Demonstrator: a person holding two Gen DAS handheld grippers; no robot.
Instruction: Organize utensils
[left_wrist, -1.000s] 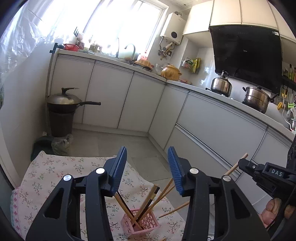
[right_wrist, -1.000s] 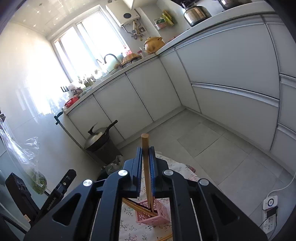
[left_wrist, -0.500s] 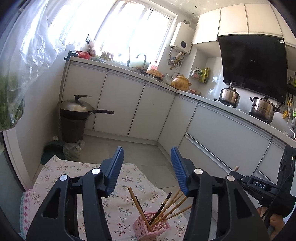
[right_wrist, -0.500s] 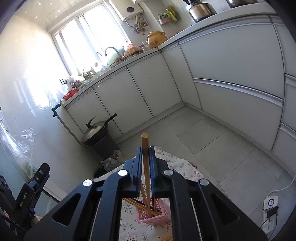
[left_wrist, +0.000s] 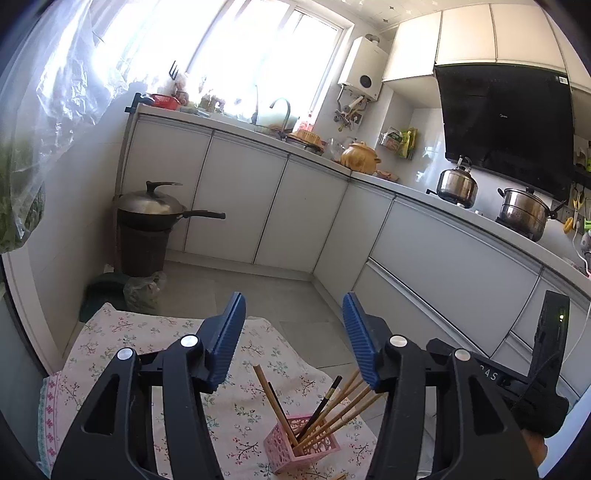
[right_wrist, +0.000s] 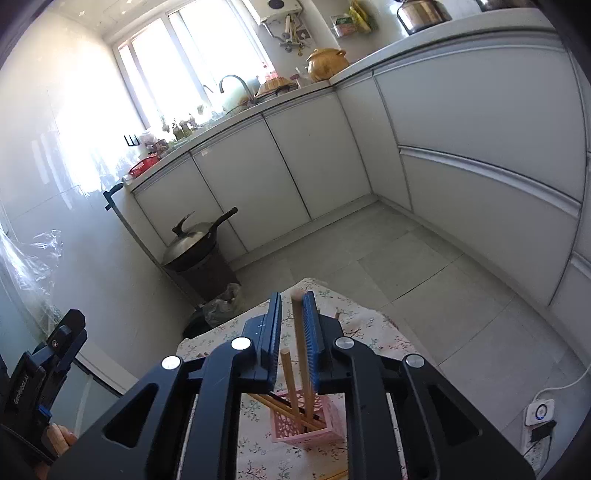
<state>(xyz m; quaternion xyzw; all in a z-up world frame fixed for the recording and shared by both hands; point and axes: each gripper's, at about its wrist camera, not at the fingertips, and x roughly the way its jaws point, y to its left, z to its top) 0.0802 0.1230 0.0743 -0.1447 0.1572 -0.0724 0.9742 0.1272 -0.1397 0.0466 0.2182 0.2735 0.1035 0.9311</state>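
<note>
Left wrist view: left gripper hangs w/ jaws spread wide, nothing between them. Below and just ahead of its fingers, a pink lattice holder stands on the floral cloth; it carries a fan of wooden chopsticks leaning toward the right finger, one lone stick tilted toward the left finger, plus a dark chopstick among them. Part of the right gripper's body shows at far right, low.

Right wrist view: right gripper has its jaws parted a little; a light wooden chopstick stands near-upright in the gap, seemingly against the right pad, w/ clear space on the left side. Whether it is pinched or loose: cannot tell. Its lower end reaches down into the pink holder directly beneath the fingers, where other sticks lie crossed. One more stick rests on the cloth nearer the gripper, at frame bottom.

Handling, as a judgement: chopsticks are light, stiff, thin and smooth, so apt to pivot or slip in the pads; best taken around mid-shaft to upper third, pads square across. Holder looks light plastic, top-heavy w/ leaning sticks, likely to tip if nudged; grab by a wall near the rim.
</note>
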